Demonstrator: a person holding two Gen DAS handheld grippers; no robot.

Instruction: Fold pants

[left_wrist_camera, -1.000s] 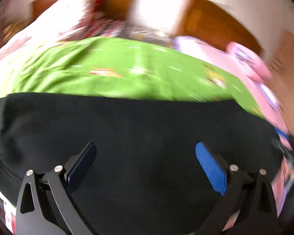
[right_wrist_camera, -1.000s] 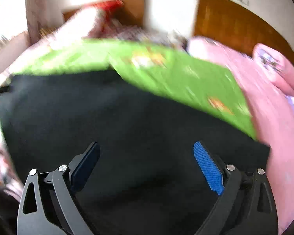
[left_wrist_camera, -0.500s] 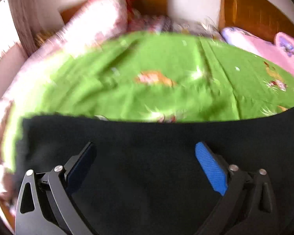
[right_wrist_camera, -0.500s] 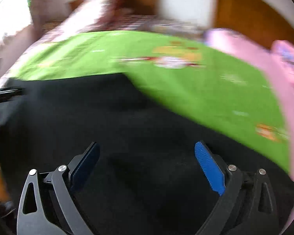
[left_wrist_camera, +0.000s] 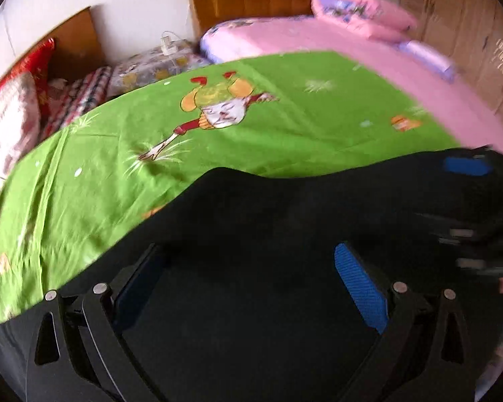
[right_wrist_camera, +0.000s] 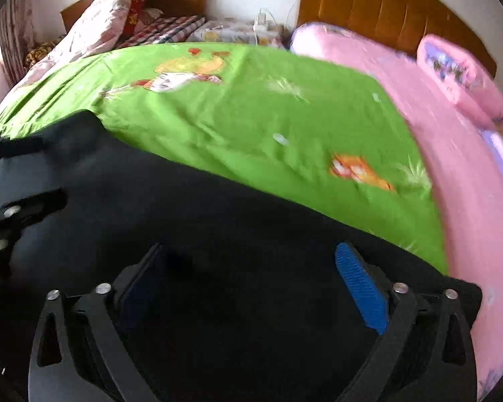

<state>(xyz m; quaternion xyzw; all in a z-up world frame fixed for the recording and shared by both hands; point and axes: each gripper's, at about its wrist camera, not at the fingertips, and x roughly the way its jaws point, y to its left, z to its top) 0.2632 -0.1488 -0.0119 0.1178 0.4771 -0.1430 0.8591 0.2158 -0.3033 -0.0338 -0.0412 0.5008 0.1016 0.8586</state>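
Black pants [left_wrist_camera: 268,217] lie flat on a green cartoon-print sheet [left_wrist_camera: 218,134] and fill the lower half of both views. My left gripper [left_wrist_camera: 251,268] hovers over the dark cloth, open, with nothing pinched between its blue pads [left_wrist_camera: 360,289]. My right gripper [right_wrist_camera: 251,268] hangs over the pants [right_wrist_camera: 201,207] near their right end. Its jaws are opening and only flat fabric shows under the gap. Each gripper appears in the other's view: the right gripper [left_wrist_camera: 469,167] at the far right, the left gripper [right_wrist_camera: 6,197] at the far left.
A pink blanket [right_wrist_camera: 452,154] and a pink pillow [right_wrist_camera: 462,77] lie to the right of the sheet. Patterned pillows [right_wrist_camera: 117,13] and a checked cloth sit against the wooden headboard [right_wrist_camera: 379,3]. Cardboard boxes [left_wrist_camera: 469,26] stand at the far right.
The left gripper has swept sideways along the pants toward the right gripper and rolled; each now shows larger in the other's view. The right gripper has dropped a little closer to the cloth.
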